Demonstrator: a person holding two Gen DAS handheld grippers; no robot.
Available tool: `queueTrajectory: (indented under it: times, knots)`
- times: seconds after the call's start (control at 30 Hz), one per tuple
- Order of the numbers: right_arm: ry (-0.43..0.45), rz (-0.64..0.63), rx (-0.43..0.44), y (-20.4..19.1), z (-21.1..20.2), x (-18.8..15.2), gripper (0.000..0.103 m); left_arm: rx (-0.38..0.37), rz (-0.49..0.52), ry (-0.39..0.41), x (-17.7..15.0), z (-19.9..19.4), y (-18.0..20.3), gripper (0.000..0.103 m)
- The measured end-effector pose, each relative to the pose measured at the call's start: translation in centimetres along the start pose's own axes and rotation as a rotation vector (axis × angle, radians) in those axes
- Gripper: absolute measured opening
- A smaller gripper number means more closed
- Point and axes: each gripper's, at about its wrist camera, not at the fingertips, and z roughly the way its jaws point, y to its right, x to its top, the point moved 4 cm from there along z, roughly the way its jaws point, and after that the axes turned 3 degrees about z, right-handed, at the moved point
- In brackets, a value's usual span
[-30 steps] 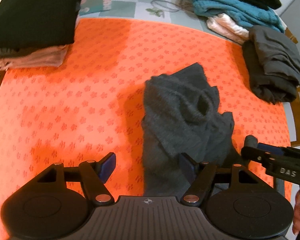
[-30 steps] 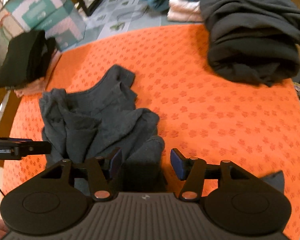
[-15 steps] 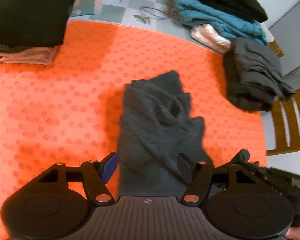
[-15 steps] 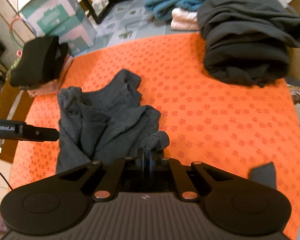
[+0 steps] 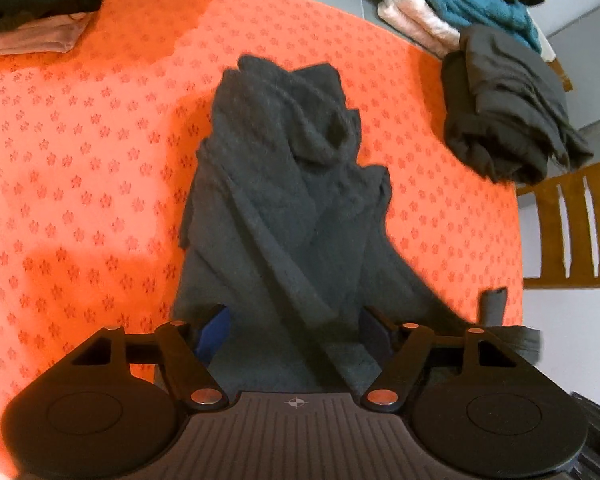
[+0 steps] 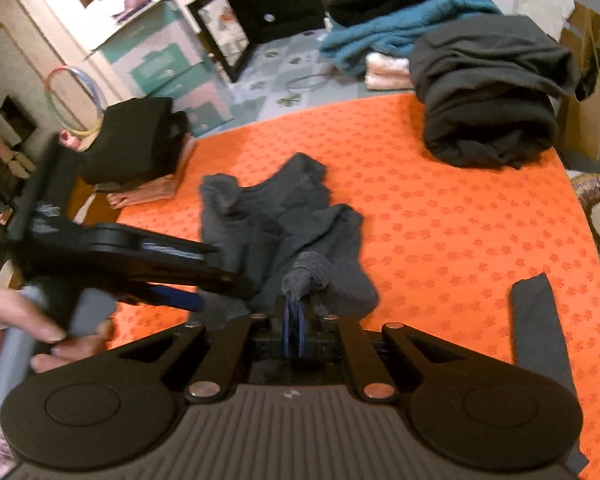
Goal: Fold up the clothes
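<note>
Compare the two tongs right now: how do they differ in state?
The right tongs are shut, pinching a bunched fold of the grey top; the left tongs are open, their fingers straddling the top's near edge with no pinch. The right tongs lift their bit of cloth off the orange tablecloth; the cloth between the left tongs hangs loose. Both are at the same grey top.

A: Where does the left wrist camera look?
B: Close above the crumpled dark grey knit garment [image 5: 288,200], facing along it.
A: And the right?
B: Low, near that garment [image 6: 284,216] too; both share it.
</note>
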Motion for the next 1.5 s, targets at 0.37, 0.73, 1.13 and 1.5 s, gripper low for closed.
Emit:
queueTrajectory:
  times: [0.37,0.73,1.13,1.5]
  knots:
    - [-0.058,-0.032,-0.075,1.5,-3.5,-3.3,0.005,-0.013,-0.044,0.077,-2.1,-4.5,-4.9,0.006]
    - [-0.125,-0.216,0.036,-0.4,-1.3,-0.6,0.026,0.018,-0.105,0.087,-5.9,-6.3,-11.0,0.005]
    - [-0.145,-0.502,0.145,-8.3,11.0,7.1,0.06,0.032,0.009,0.15,-5.9,-7.1,-9.4,0.005]
    - [-0.183,-0.507,0.127,-8.8,12.7,8.9,0.009,0.067,-0.09,0.244,-5.6,-9.9,-12.2,0.005]
